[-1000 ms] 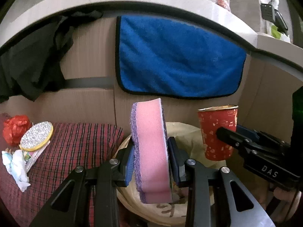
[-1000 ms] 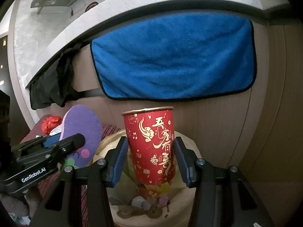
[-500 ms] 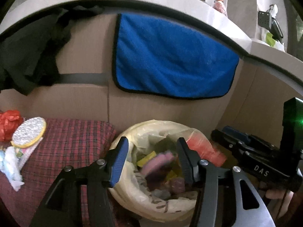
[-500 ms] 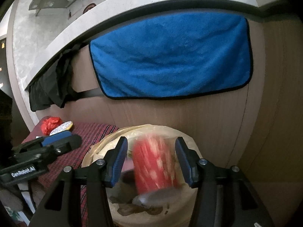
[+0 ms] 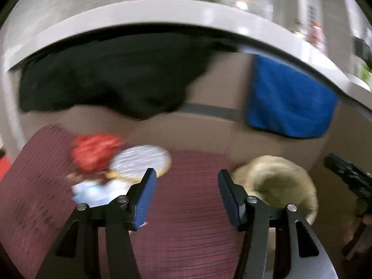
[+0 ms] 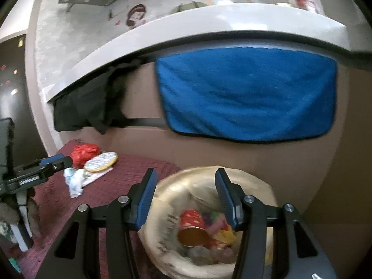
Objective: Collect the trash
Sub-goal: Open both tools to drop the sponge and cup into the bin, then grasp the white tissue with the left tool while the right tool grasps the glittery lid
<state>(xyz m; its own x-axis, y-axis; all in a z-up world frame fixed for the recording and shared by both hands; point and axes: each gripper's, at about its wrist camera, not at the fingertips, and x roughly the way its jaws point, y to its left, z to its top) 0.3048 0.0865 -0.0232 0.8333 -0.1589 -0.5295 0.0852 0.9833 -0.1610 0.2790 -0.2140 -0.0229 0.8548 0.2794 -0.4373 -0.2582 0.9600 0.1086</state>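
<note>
Left gripper (image 5: 184,195): jaws apart, empty, over the red checked cloth (image 5: 186,220), lower centre.
Right gripper (image 6: 183,196): jaws apart, empty, above the lined bin (image 6: 255,186), lower centre-right.
Red paper cup (image 6: 191,224): lying inside the bin among other rubbish.
Red wrapper (image 6: 84,151), round silver pad (image 6: 101,161), white wrapper (image 6: 74,181): clustered on the cloth, centre left.

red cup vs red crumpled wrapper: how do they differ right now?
The red cup lies tipped on its side inside the lined trash bin, its gold inside facing the camera; the red crumpled wrapper sits out on the plaid cloth, beside a glittery oval. The cup keeps a rigid cylinder shape; the wrapper is a shapeless wad. Both are red, and neither is held.
</note>
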